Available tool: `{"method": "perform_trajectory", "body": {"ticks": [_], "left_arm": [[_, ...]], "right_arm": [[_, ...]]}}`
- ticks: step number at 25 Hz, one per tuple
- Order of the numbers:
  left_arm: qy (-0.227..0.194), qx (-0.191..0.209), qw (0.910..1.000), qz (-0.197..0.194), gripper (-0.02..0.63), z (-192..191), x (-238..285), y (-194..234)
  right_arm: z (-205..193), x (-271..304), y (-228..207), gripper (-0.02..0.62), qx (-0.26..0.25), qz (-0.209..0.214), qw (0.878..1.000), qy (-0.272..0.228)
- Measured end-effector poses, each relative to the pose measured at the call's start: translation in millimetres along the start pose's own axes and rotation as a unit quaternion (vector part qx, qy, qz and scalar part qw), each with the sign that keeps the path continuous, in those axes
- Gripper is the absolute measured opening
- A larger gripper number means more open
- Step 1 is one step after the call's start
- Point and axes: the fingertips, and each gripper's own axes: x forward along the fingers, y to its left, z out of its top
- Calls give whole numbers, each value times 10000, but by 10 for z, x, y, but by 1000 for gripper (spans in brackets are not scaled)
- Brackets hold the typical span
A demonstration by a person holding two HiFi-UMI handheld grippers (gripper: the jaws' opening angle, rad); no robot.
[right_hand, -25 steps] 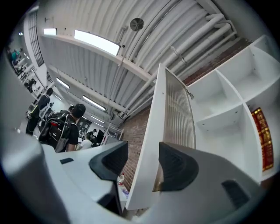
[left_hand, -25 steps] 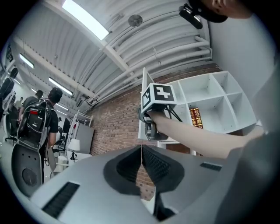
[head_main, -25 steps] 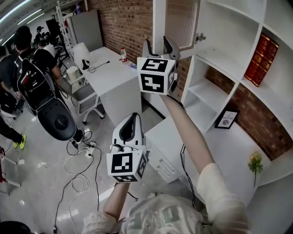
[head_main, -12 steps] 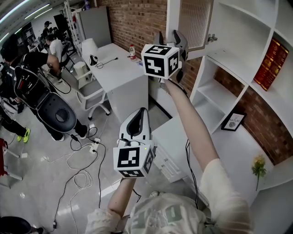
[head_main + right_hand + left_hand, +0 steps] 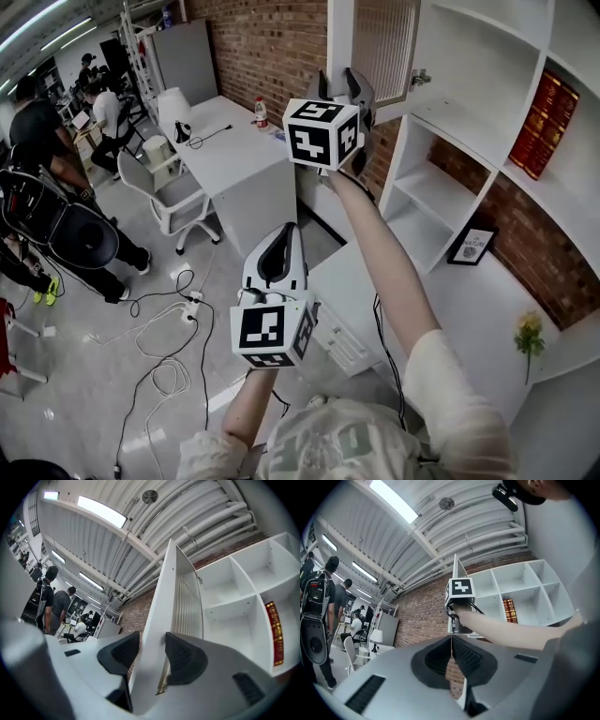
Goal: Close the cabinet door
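The white cabinet door (image 5: 380, 47) with its ribbed panel stands open, swung out from the white shelf unit (image 5: 441, 122). My right gripper (image 5: 337, 82) is raised to the door's free edge. In the right gripper view the door (image 5: 164, 597) runs between the jaws of the right gripper (image 5: 152, 651), which are closing. One pad lies against the ribbed side and the other stands a hair off the outer face. My left gripper (image 5: 279, 242) hangs lower, away from the cabinet. Seen in its own view, the left gripper (image 5: 451, 651) is shut on nothing.
Red books (image 5: 536, 127) stand on an upper shelf, and a framed picture (image 5: 467, 246) and a yellow flower (image 5: 527, 336) sit lower down. A white desk (image 5: 230, 150) with a chair (image 5: 169, 192) stands at the left. Cables (image 5: 159, 328) lie on the floor, with people beyond.
The right gripper has shifted slightly at the door's edge. The left gripper has kept its place. People in the background have walked about.
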Motion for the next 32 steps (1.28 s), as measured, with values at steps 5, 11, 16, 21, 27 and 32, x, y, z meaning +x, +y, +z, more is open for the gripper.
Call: {"method": "perform_trajectory", "body": {"ticks": [5, 11, 16, 21, 27, 32], "left_arm": [[-15, 16, 9999, -140, 15, 32, 45, -124], [-7, 63, 9993, -367, 15, -4, 138, -336], [23, 33, 9979, -643, 15, -47, 209, -512], [52, -23, 9953, -970, 15, -105, 284, -772], [19, -135, 9896, -1429, 15, -117, 377, -1093], [74, -282, 9816, -1886, 15, -173, 425, -1431]], "right_arm": [[53, -148, -100, 179, 89, 100, 9999, -21], [73, -438, -406, 158, 213, 149, 9994, -210], [88, -638, -602, 160, 350, 359, 9985, -207], [92, -835, -811, 146, 335, 465, 9982, -186], [80, -1099, -1337, 101, 237, -61, 9993, -277], [-67, -1196, -2049, 91, 166, -839, 9962, -142]]}}
